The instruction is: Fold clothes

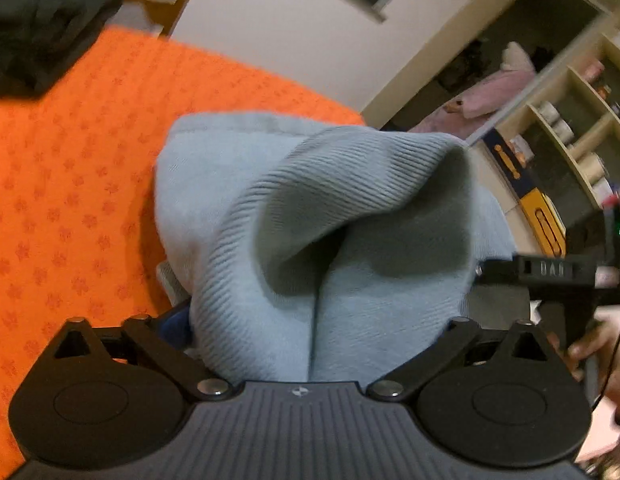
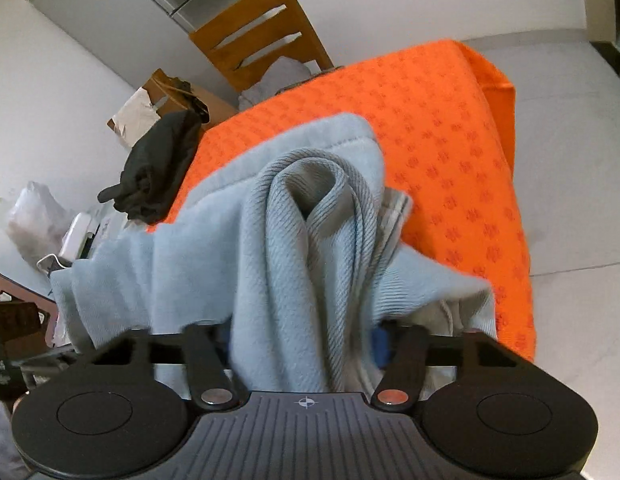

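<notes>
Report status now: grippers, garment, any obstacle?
Left gripper and right gripper shut on light blue garment, lifted over orange table. Dark clothes at far edge, apart.

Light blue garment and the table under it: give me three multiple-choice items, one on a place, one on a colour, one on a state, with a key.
1. Where does the dark garment lie?
A. At the table's edge
B. On the chair's seat
C. Inside the fridge

2. What colour is the tablecloth?
A. Green
B. Orange
C. White

3. How is the light blue garment held?
A. Lying flat, untouched
B. Gripped by one gripper only
C. Bunched in both grippers

Key: 1 A, it sits at the cloth's border in both views. 2 B, orange with a small repeated motif. 3 C, ribbed fabric runs into the left gripper and the right gripper.
</notes>
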Tool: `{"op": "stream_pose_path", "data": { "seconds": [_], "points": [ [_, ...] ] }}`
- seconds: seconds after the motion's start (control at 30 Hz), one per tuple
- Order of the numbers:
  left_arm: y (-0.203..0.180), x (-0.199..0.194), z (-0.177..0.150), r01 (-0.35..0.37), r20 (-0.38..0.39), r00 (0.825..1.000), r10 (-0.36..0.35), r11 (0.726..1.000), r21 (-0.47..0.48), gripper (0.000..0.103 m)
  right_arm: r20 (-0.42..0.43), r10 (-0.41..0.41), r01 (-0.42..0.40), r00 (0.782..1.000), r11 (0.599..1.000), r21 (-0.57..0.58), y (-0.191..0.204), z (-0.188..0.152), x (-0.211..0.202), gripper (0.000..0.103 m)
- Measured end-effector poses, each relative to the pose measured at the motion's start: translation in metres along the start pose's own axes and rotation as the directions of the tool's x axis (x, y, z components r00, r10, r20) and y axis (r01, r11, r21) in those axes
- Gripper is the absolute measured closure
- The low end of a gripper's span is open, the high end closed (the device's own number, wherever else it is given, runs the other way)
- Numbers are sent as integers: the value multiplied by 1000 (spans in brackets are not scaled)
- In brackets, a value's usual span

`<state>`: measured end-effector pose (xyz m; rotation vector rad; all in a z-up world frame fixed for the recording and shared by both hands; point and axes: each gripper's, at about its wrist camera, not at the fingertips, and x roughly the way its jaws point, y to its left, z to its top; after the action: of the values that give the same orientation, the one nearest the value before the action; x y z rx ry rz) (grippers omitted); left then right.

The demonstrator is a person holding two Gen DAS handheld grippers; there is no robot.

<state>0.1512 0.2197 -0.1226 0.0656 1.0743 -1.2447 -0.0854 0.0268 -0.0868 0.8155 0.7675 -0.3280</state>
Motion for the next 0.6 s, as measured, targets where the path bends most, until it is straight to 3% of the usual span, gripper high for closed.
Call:
{"op": "stream_pose_path", "data": {
  "seconds": [0.17,0.33,0.43,0.6],
  "points": [
    [-13,-36,-13,-25,84,996,25,1000,-8,23,19,23,-19,1000,981,-192,60,11,-29,54],
    [-24,-96,-21,-86,198,975,101,993,-82,24,-16,95,-93,995,905,-416,136,44,-40,54],
    [-22,-134,-23,-153,284,938,197,973,-171,24,-82,165,-184,983,850,-494,176,70,-28,54],
    [-3,-179,-28,-274,351,855,381,908,-318,24,-215,242,-324,946,736,-595,240,94,26,54]
  ]
}}
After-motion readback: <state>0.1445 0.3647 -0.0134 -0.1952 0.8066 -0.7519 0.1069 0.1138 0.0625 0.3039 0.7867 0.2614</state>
